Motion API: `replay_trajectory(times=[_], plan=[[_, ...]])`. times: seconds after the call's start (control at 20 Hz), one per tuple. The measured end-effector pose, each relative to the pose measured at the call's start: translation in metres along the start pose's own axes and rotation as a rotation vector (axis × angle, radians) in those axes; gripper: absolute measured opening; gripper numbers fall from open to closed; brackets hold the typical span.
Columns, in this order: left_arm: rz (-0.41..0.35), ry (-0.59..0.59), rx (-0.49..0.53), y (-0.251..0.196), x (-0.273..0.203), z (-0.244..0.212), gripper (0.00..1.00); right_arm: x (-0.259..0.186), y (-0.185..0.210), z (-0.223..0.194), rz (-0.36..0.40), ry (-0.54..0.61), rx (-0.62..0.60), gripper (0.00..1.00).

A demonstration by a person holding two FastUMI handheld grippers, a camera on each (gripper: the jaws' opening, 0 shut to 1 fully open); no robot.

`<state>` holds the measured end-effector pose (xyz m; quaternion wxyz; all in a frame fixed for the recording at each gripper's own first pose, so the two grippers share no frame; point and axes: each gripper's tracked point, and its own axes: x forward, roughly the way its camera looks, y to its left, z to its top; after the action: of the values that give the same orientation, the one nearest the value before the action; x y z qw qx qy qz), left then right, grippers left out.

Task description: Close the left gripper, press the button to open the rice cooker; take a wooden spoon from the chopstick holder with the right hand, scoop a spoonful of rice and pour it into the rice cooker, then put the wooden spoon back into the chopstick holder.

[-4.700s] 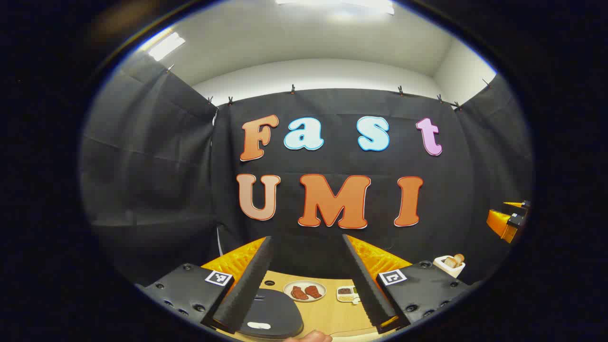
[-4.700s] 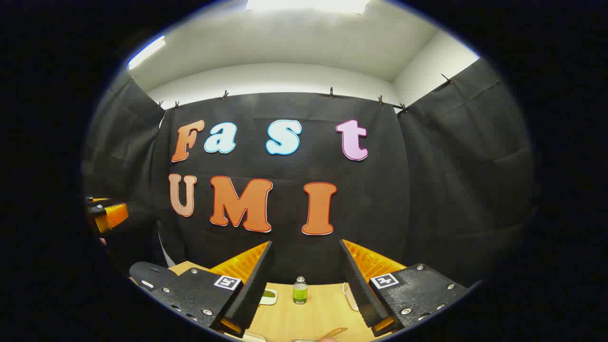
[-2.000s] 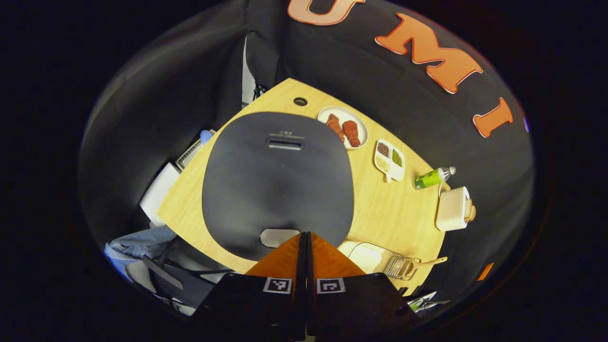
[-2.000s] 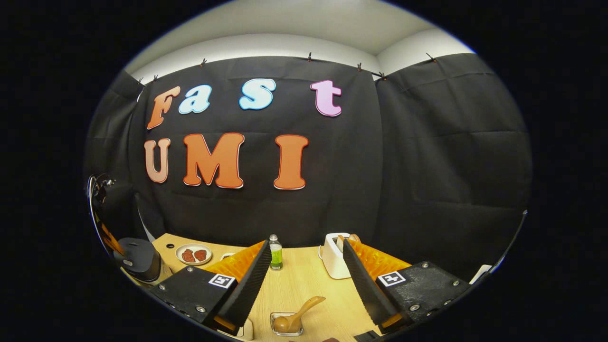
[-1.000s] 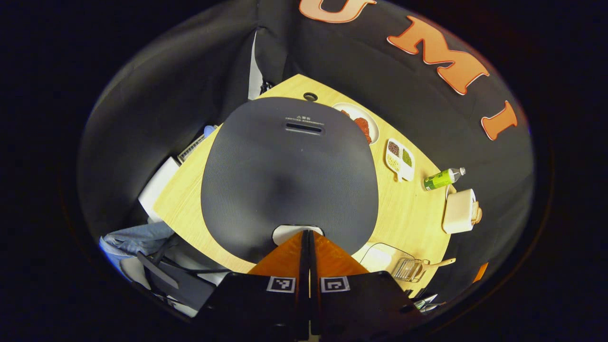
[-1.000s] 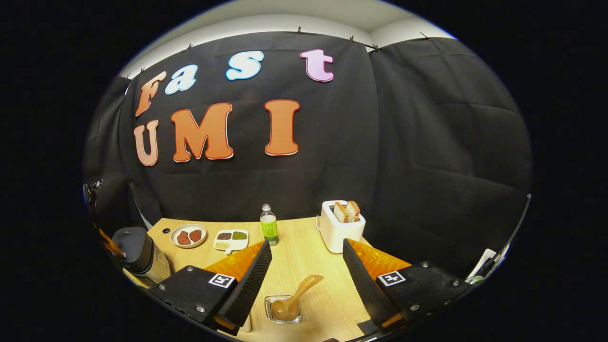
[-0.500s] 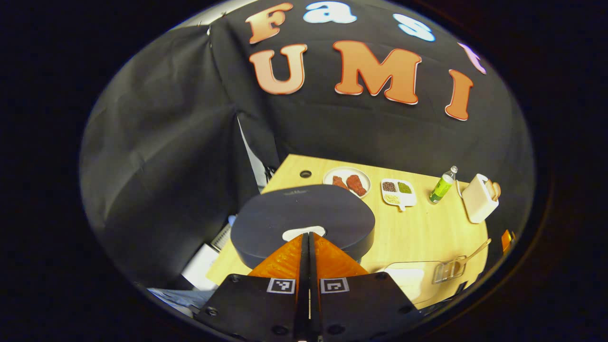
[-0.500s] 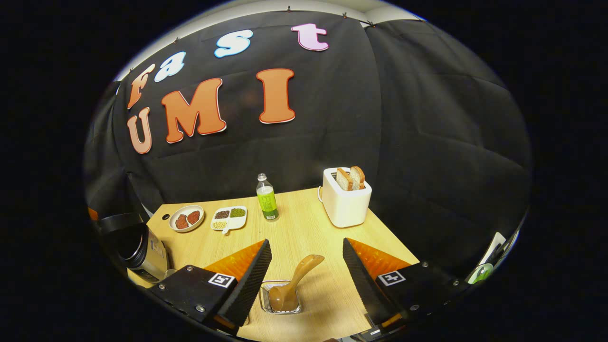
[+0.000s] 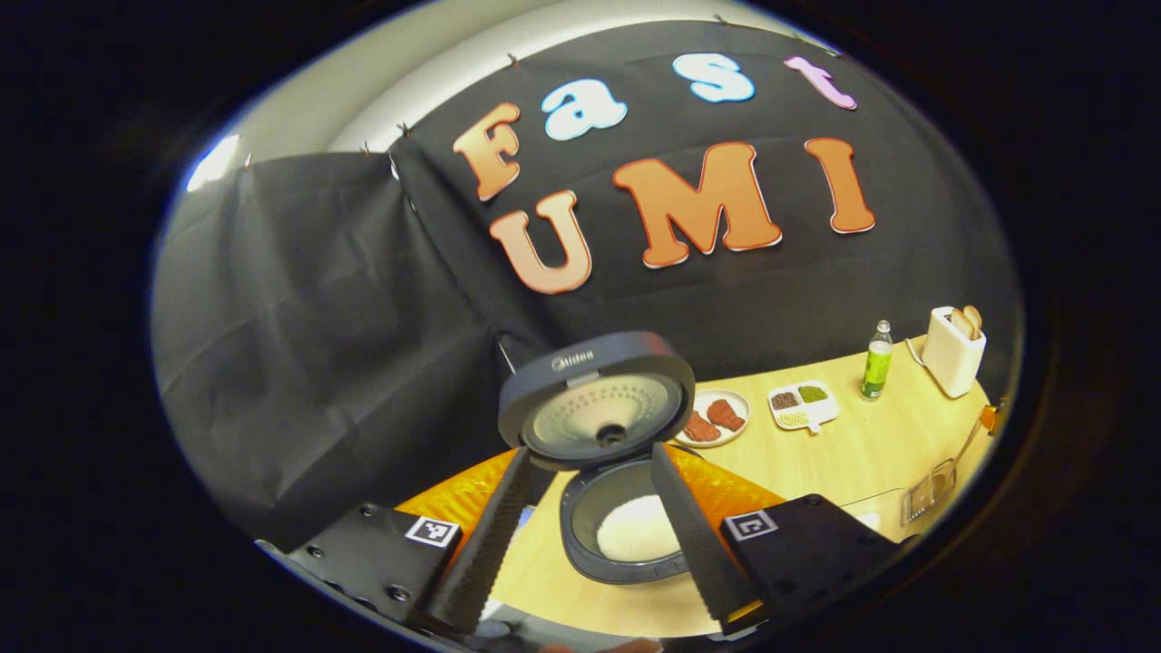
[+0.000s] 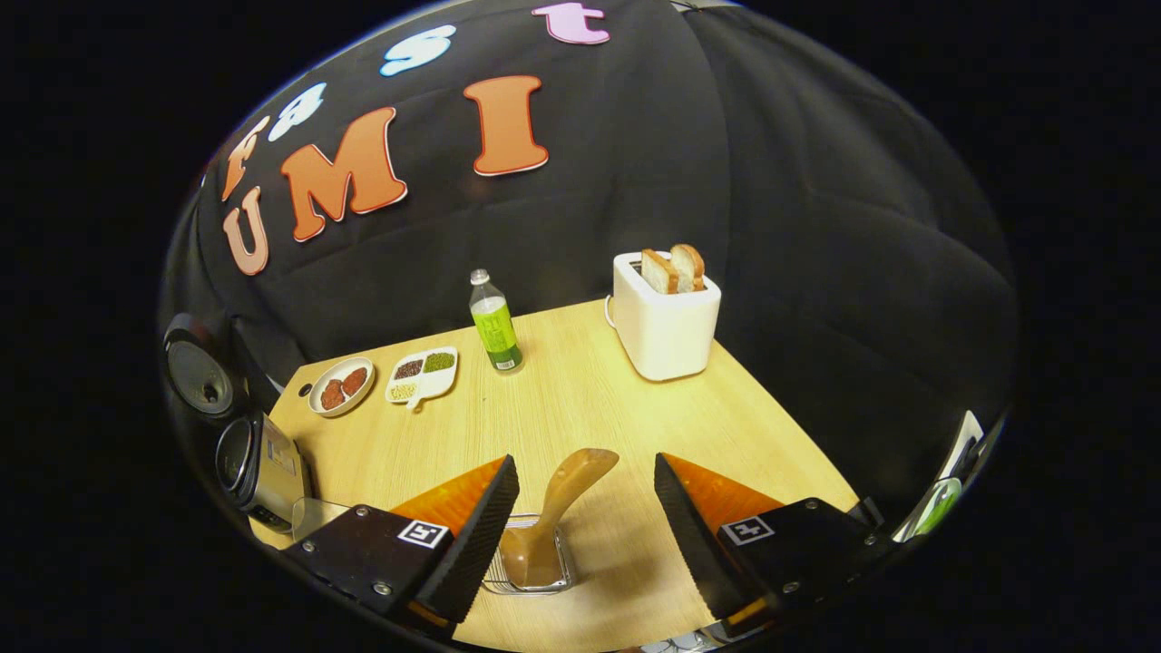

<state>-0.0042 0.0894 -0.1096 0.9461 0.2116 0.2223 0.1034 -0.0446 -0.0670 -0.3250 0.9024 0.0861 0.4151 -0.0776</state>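
Light wood-grain surface (image 10: 580,399) carries all items in both views.

Left hand-held gripper (image 9: 588,535): angled down toward the near-left part of the surface, fingers spread wide apart, nothing between them. It hovers just above and in front of the rice cooker (image 9: 617,526), not touching it.

Rice cooker: lid (image 9: 599,404) swung up and standing open, its perforated inner plate facing the camera; dark inner pot exposed, with a white mound of rice (image 9: 638,531) at the bottom. In the left gripper view the pot sits between the two fingers. In the right gripper view the cooker (image 10: 258,472) is at the far left edge of the surface, well apart from the right hand-held gripper.

Right hand-held gripper (image 10: 585,535): tilted down over the near edge of the surface, fingers wide apart, gripping nothing.

Wooden spoon (image 10: 553,512): bowl down inside the clear chopstick holder (image 10: 531,567), handle leaning up and away to the right. Holder and spoon lie between the two fingers, nearer the left one; contact with that finger cannot be told.

Farther back on the surface: plate with two reddish pieces (image 10: 337,387), divided dish (image 10: 423,374), green bottle (image 10: 495,322), white toaster (image 10: 665,322) with two bread slices upright in its slots
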Motion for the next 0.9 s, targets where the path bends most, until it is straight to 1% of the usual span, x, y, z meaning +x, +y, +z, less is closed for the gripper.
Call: replay_trajectory(times=[0.05,0.1,0.15,0.2,0.3,0.35,0.45,0.5,0.55,0.6,0.65,0.7,0.75,0.8,0.85,0.9], plan=[[0.004,-0.029,0.014,-0.002,-0.005,0.008,0.86,0.008,0.002,-0.006,0.007,0.023,0.019,0.94],[-0.003,-0.048,0.025,-0.007,-0.012,0.009,1.0,0.016,0.004,-0.013,0.016,0.049,0.03,0.93],[-0.015,-0.056,0.034,-0.011,-0.017,0.01,1.0,0.023,0.005,-0.021,0.022,0.078,0.035,0.93],[-0.018,-0.06,0.045,-0.013,-0.021,0.008,0.98,0.028,0.006,-0.028,0.032,0.103,0.042,0.92],[0.001,-0.065,0.073,-0.012,-0.028,0.007,0.93,0.038,0.01,-0.037,0.051,0.139,0.069,0.91],[0.005,-0.07,0.078,-0.013,-0.031,0.007,0.93,0.044,0.013,-0.04,0.059,0.155,0.086,0.89],[-0.015,-0.078,0.061,-0.019,-0.036,0.006,0.92,0.054,0.016,-0.047,0.073,0.189,0.119,0.83],[-0.025,-0.082,0.048,-0.021,-0.037,0.005,0.92,0.059,0.018,-0.05,0.077,0.204,0.132,0.77],[-0.028,-0.085,0.042,-0.021,-0.039,0.006,0.92,0.064,0.02,-0.051,0.084,0.214,0.142,0.72],[-0.025,-0.084,0.041,-0.02,-0.042,0.005,0.92,0.069,0.022,-0.055,0.086,0.228,0.153,0.65],[-0.019,-0.085,0.041,-0.018,-0.042,0.004,0.92,0.071,0.023,-0.057,0.086,0.245,0.168,0.61],[-0.014,-0.087,0.04,-0.017,-0.044,0.005,0.93,0.073,0.025,-0.062,0.086,0.262,0.188,0.51],[-0.009,-0.089,0.037,-0.015,-0.044,0.005,0.93,0.074,0.028,-0.063,0.091,0.273,0.211,0.47],[-0.005,-0.09,0.032,-0.013,-0.044,0.004,0.92,0.073,0.03,-0.065,0.092,0.279,0.236,0.36],[-0.004,-0.09,0.022,-0.011,-0.043,0.003,0.92,0.072,0.034,-0.066,0.093,0.286,0.253,0.31],[-0.004,-0.088,0.01,-0.011,-0.044,0.003,0.92,0.07,0.032,-0.068,0.081,0.285,0.258,0.23]])
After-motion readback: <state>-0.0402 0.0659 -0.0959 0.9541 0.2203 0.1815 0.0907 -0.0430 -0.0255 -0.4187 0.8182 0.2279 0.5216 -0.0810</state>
